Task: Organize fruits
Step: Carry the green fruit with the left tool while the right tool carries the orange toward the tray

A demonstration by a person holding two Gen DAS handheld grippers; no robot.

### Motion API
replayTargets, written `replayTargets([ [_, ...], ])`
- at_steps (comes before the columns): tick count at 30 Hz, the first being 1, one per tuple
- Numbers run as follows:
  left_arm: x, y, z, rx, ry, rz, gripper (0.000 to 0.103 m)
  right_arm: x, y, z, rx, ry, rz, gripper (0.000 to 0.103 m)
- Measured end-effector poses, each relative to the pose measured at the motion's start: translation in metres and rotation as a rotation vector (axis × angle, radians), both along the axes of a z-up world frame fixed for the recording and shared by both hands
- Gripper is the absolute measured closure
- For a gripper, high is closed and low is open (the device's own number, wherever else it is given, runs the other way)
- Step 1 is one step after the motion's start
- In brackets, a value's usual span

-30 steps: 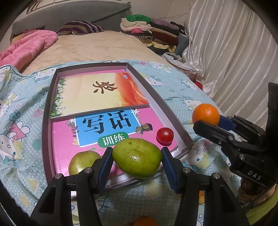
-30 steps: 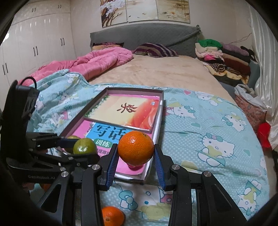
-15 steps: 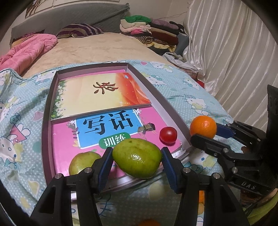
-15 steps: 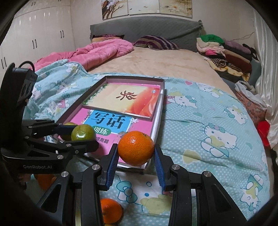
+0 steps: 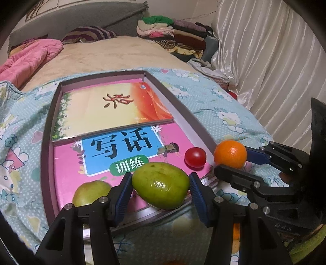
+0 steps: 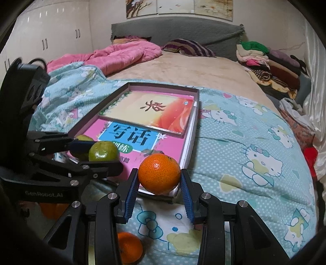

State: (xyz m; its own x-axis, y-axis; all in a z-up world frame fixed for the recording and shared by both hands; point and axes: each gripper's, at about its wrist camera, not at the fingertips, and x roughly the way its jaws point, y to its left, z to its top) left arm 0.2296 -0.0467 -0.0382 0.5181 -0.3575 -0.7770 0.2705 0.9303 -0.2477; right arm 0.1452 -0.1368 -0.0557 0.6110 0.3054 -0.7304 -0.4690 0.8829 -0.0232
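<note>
I am looking into a bedroom where a wide bed is filling most of the view under warm indoor light. A grey headboard is standing against a pale wall, with 3 painted panels hanging above it. White wardrobe doors are lining the left side. A shiny white curtain is hanging along the right. A pink quilt, a striped pillow and folded clothes are lying on the bed.
</note>
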Motion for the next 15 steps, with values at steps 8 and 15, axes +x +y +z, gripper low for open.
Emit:
replayTargets([
  [8, 0.0041, 0.0014, 0.0017, 0.016, -0.010, -0.005, 0.047, 0.0014, 0.0008, -0.0052, -0.039, 0.000, 0.025, 0.062],
  [15, 0.0082, 0.0059, 0.0039, 0.023, -0.017, 0.003, 0.047, 0.0066, -0.0001, -0.0085, -0.048, 0.004, 0.038, 0.060],
])
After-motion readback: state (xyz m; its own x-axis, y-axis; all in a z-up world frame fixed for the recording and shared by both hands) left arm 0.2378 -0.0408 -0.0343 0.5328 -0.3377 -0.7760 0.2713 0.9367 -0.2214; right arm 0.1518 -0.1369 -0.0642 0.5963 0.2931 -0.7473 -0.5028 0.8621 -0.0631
